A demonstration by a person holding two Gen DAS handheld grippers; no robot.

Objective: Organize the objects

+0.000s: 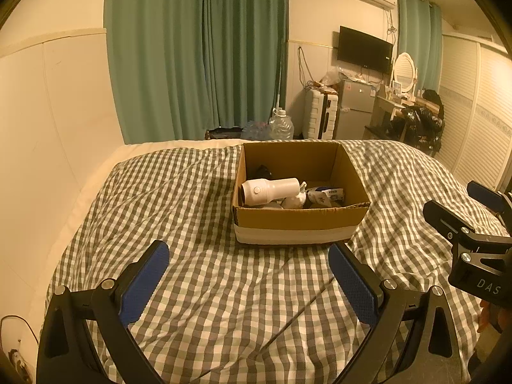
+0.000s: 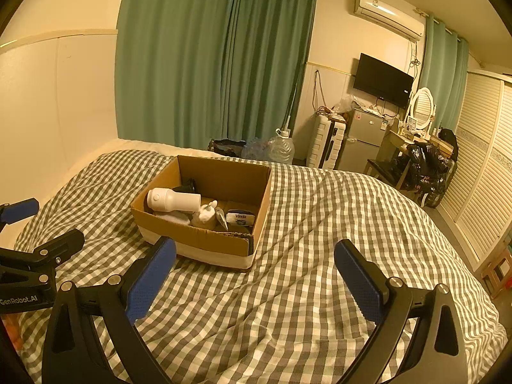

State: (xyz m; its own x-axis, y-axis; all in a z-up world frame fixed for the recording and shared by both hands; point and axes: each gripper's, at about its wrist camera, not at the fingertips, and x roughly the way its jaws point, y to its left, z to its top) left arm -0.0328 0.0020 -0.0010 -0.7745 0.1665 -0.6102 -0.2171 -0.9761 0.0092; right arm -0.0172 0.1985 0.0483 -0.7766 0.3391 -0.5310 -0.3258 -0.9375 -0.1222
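Note:
An open cardboard box [image 1: 297,220] [image 2: 204,240] stands on the checked bedspread [image 1: 208,288] [image 2: 304,288]. Inside lie a white flashlight-like cylinder [image 1: 270,190] [image 2: 174,201], a small white figurine [image 1: 297,196] [image 2: 206,214], a Vinda tissue pack [image 1: 326,194] [image 2: 240,218] and a dark object [image 1: 262,170] [image 2: 187,186] at the back. My left gripper [image 1: 248,257] is open and empty, just short of the box's near wall. My right gripper [image 2: 254,256] is open and empty, near the box's right front corner. Each gripper shows at the edge of the other's view.
Green curtains [image 1: 195,51] hang behind the bed. Past the bed's far end are a water jug [image 1: 281,124], a white suitcase [image 1: 320,115], a small fridge [image 1: 355,108], a wall TV [image 1: 364,49] and a dressing table with a mirror [image 1: 403,70]. Louvred wardrobe doors [image 2: 480,160] run along the right.

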